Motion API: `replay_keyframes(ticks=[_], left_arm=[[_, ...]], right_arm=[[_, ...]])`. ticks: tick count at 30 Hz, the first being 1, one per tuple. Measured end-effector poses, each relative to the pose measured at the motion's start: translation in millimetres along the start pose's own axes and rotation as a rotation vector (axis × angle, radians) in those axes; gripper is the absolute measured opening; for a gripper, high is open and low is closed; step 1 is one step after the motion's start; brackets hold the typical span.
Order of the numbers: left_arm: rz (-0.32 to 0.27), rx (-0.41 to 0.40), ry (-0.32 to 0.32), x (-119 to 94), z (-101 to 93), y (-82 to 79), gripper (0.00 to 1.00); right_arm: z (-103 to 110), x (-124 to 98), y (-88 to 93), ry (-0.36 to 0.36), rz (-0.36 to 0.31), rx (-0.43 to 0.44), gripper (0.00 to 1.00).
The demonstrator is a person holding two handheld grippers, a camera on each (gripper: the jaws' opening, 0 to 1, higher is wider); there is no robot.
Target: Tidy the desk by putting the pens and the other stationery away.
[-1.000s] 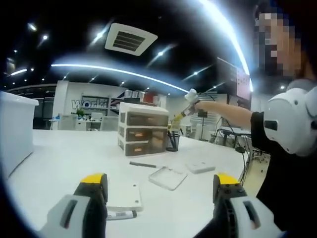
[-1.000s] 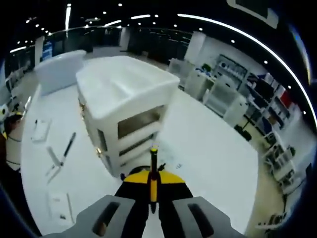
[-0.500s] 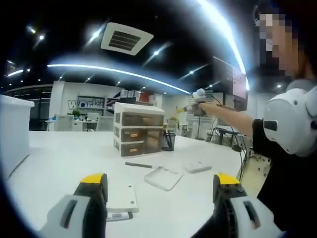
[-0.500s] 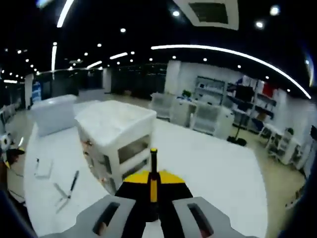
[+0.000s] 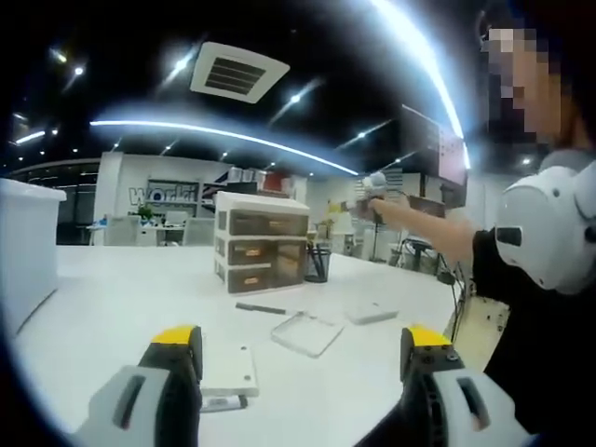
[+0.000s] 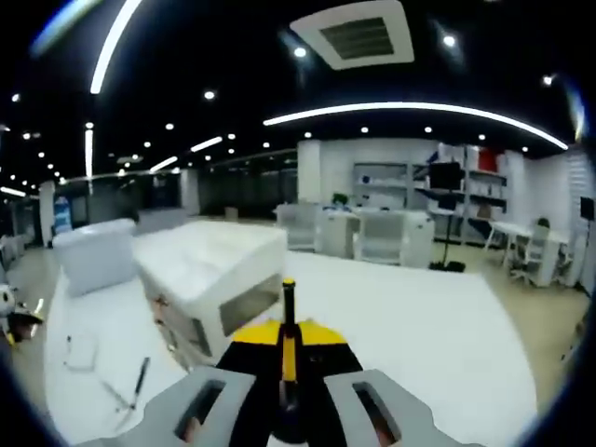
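Fingers, right gripper [image 6: 288,358]: pressed together on a black-and-yellow pen [image 6: 288,317], held above the drawer unit [image 6: 219,284].
Fingers, left gripper [image 5: 300,368]: spread wide, nothing held, low over the desk [image 5: 112,289].
Pen holder [image 5: 319,264]: stood beside the drawers.
Loose items: dark pen [image 5: 265,308], clear tray [image 5: 306,333], flat white case [image 5: 229,370].
Risk: the pen is gripped at one end, so a tilted release could miss the holder.
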State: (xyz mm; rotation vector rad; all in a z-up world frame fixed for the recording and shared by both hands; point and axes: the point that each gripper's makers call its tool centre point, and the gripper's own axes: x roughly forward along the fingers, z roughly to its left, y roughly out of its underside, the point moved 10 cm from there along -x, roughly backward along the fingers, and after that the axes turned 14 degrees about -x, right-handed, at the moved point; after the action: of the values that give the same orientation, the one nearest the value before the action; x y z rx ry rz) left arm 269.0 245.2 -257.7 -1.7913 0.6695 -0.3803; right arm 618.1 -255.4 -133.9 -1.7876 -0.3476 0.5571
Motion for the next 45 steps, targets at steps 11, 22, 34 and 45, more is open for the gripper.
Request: replay_keyframes(ticks=[11, 22, 34, 45], left_arm=[[-0.002, 0.000, -0.014, -6, -1.0, 0.5, 0.86], [-0.002, 0.001, -0.019, -8, -3.1, 1.9, 0.86], [-0.002, 0.001, -0.013, -8, -5.4, 2.9, 0.86], [-0.001, 0.007, 0.001, -6, -8.1, 3.0, 0.86]], right_arm=[[0, 24, 25.3, 0.006, 0.044, -0.002, 0.03], [3, 31, 53.8, 0.019, 0.057, 0.019, 0.04], [11, 27, 62.0, 0.024, 0.073, 0.013, 0.27], [24, -16, 60.3, 0.023, -0.008, 0.027, 0.35]])
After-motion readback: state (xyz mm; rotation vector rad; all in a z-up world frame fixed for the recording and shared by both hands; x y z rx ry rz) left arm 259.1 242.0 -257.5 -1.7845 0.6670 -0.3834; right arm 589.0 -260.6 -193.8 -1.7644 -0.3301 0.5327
